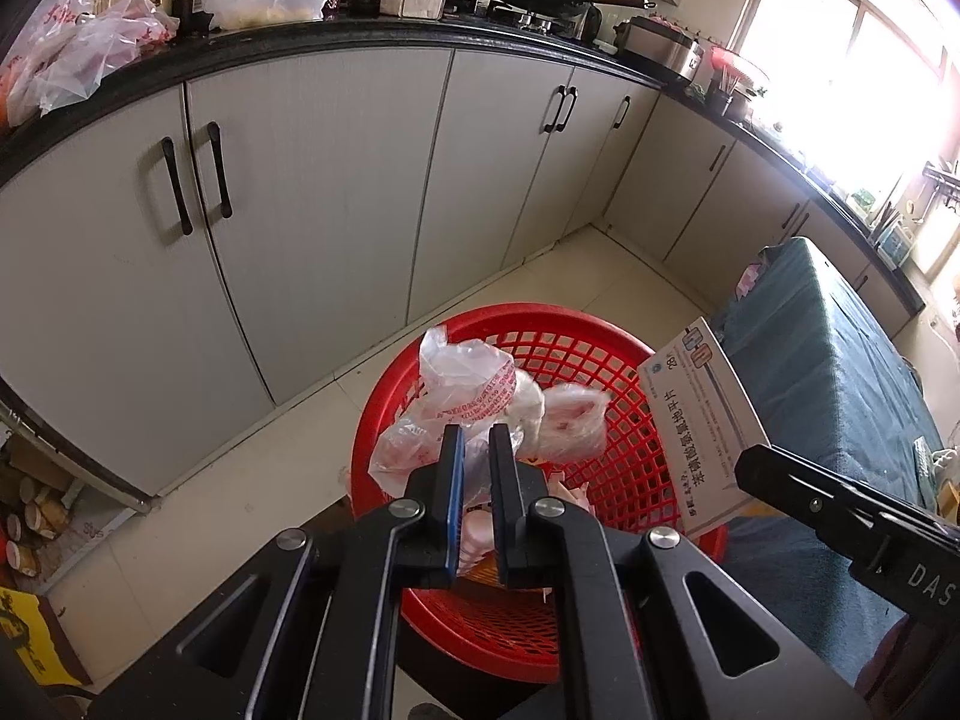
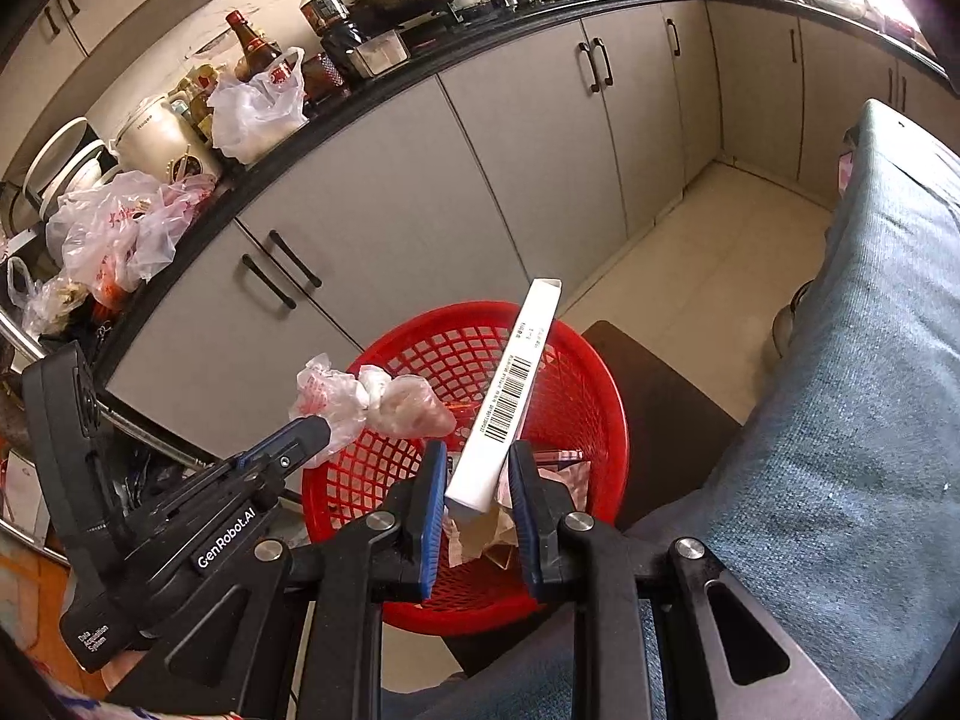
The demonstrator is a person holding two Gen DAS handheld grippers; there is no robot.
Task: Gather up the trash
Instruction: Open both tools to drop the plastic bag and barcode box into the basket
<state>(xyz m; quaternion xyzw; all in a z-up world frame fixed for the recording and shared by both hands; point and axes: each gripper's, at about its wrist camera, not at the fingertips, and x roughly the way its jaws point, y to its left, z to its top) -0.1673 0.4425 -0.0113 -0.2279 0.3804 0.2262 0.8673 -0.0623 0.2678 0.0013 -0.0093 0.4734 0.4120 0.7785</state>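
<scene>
A red mesh basket [image 1: 594, 372] [image 2: 420, 354] stands on the floor below both grippers, with crumpled wrappers in its bottom. My left gripper [image 1: 477, 441] is shut on a knotted clear plastic bag [image 1: 474, 390] with red print, held over the basket; the same bag [image 2: 360, 399] shows in the right wrist view, at the left gripper's tip [image 2: 312, 429]. My right gripper [image 2: 477, 459] is shut on a flat white medicine box [image 2: 516, 384] with a barcode, upright over the basket. In the left wrist view the box [image 1: 702, 420] hangs over the basket's right rim.
Grey kitchen cabinets [image 1: 312, 210] under a black counter [image 1: 270, 42] run behind the basket, with bags, bottles and pans on top. A cloth-covered table [image 1: 834, 360] [image 2: 870, 360] stands at the right. Beige floor tiles [image 1: 600, 276] lie beyond the basket.
</scene>
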